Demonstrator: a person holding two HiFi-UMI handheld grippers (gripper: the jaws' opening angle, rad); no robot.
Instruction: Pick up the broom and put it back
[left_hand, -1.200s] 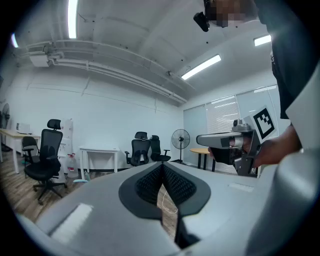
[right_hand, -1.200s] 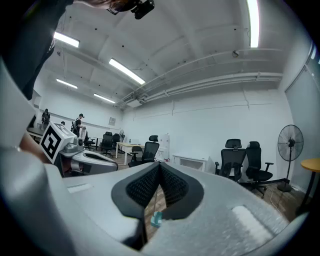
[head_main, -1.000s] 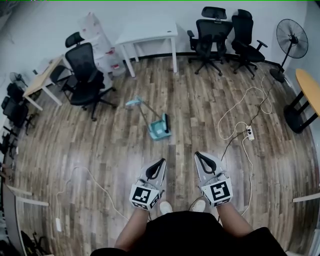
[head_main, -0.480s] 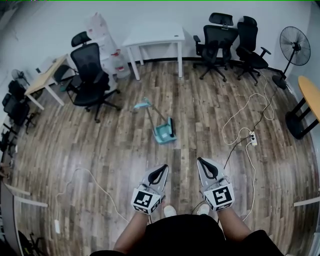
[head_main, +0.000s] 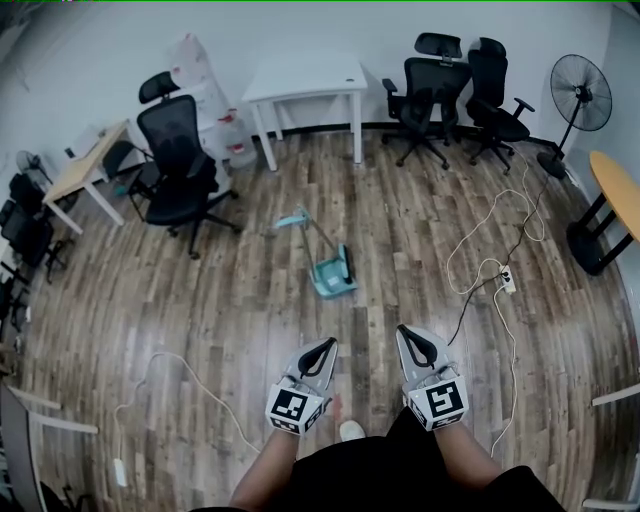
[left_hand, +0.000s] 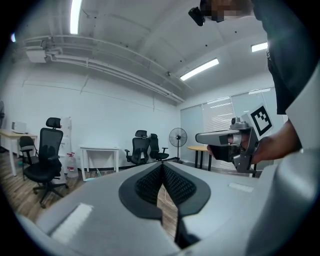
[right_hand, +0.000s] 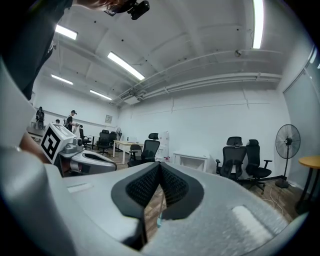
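Observation:
A teal broom (head_main: 295, 217) lies on the wooden floor, its thin handle running to a teal dustpan (head_main: 333, 274) that stands beside it. Both grippers are held level, side by side, short of the dustpan. My left gripper (head_main: 327, 345) has its jaws shut with nothing between them, as the left gripper view (left_hand: 162, 165) also shows. My right gripper (head_main: 405, 331) is shut and empty too (right_hand: 160, 165). Through the slit below its pads a sliver of the broom handle and teal dustpan (right_hand: 159, 217) shows.
Black office chairs (head_main: 178, 160) (head_main: 438, 92) and a white table (head_main: 305, 84) stand by the far wall. A fan (head_main: 577, 85) is at the back right. A white cable with a power strip (head_main: 508, 281) crosses the floor on the right, another cable (head_main: 170, 362) on the left.
The person has walked forward, both grippers with them. The broom and dustpan now lie closer to the gripper tips. Both jaws stay shut.

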